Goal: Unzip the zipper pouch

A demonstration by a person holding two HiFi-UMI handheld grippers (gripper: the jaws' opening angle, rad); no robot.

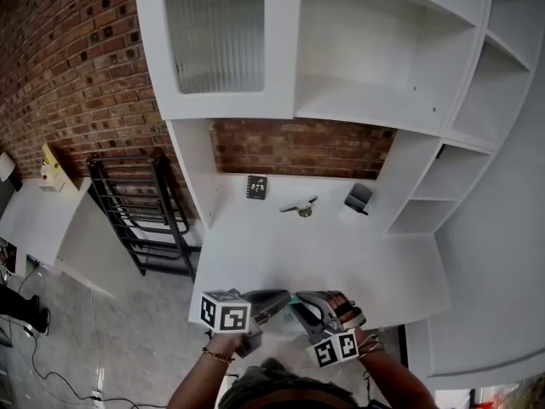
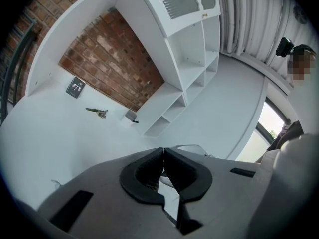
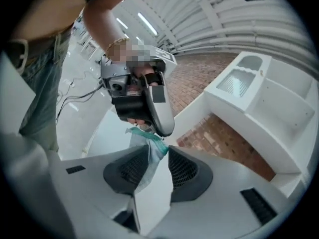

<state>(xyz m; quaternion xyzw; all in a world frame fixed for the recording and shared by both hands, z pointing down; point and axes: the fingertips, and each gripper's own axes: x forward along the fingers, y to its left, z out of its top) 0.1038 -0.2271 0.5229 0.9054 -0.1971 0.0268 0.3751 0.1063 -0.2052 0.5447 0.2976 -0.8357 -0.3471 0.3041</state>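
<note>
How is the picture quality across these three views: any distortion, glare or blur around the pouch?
Right gripper view: pouch sharp, mosaic patch above it. Head view: heavy fisheye bends the shelves, even light, pouch tiny at the bottom edge. Left gripper view: dark vignetted corners, window blown out.

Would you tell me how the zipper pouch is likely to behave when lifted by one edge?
Probably floppy: the zipper pouch hangs limp from the left gripper. Likely light, since its fabric looks translucent. It may slip from the right gripper, whose fingers stand apart.
</note>
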